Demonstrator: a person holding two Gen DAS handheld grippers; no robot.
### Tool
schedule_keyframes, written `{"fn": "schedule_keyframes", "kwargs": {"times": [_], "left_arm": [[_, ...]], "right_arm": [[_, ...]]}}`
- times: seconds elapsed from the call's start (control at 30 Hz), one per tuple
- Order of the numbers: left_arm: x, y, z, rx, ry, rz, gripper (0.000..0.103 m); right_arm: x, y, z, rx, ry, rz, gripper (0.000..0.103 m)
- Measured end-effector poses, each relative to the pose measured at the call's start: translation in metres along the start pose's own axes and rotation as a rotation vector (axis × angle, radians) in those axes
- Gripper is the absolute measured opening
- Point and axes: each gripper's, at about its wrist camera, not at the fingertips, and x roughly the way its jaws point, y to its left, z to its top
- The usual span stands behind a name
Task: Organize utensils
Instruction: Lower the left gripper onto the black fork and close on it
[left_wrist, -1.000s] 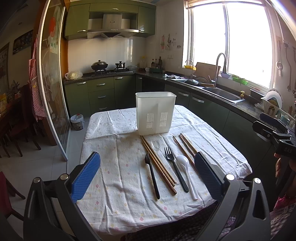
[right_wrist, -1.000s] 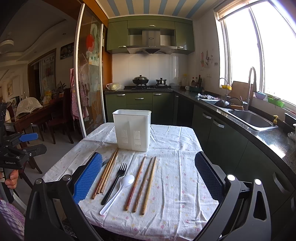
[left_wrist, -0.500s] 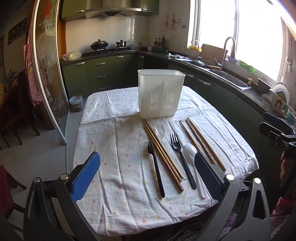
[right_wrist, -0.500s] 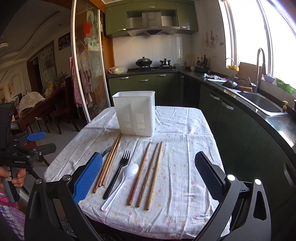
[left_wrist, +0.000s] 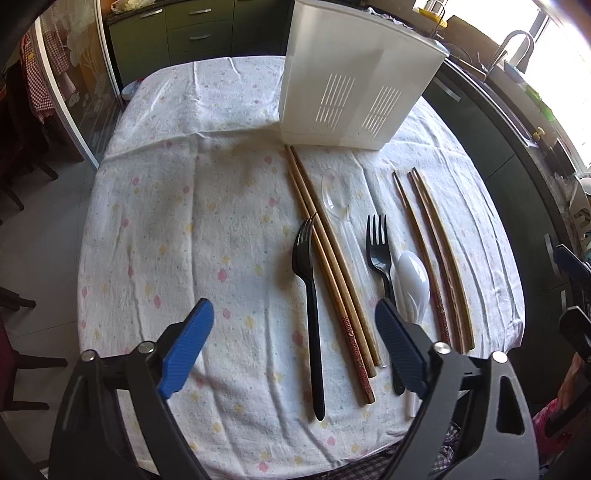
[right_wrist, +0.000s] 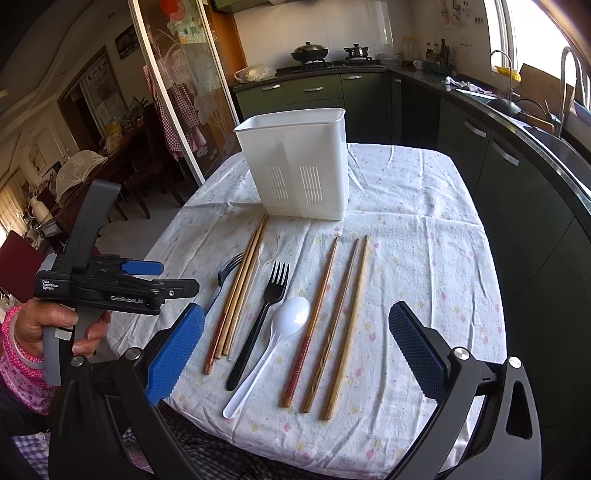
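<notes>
Black plastic forks (left_wrist: 309, 295), wooden chopsticks (left_wrist: 332, 266) and a white spoon (right_wrist: 280, 332) are laid out on the cloth; both the left gripper (left_wrist: 291, 343), whose jaws have just been closing, and the right gripper (right_wrist: 295, 347) are held open, nothing gripped.

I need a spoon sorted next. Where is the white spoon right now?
The white spoon lies on the tablecloth in the right wrist view, between the black fork on its left and the three chopsticks on its right.
</notes>
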Motion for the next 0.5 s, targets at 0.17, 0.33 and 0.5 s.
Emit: {"fn": "schedule_keyframes", "kwargs": {"times": [0.17,0.33,0.5], "left_arm": [[0.014,-0.008,0.015,-0.008,0.019,0.097,0.065],[0.027,-0.016,0.028,-0.01,0.016,0.152,0.045],[0.039,-0.016,0.035,-0.026,0.043,0.181,0.024]], "right_arm": [[-0.001,0.001,-0.002,-0.009,0.007,0.004,0.099],[0.001,-0.001,-0.005,-0.021,0.011,-0.002,0.099],[0.004,-0.008,-0.006,0.003,0.036,0.021,0.099]]}}
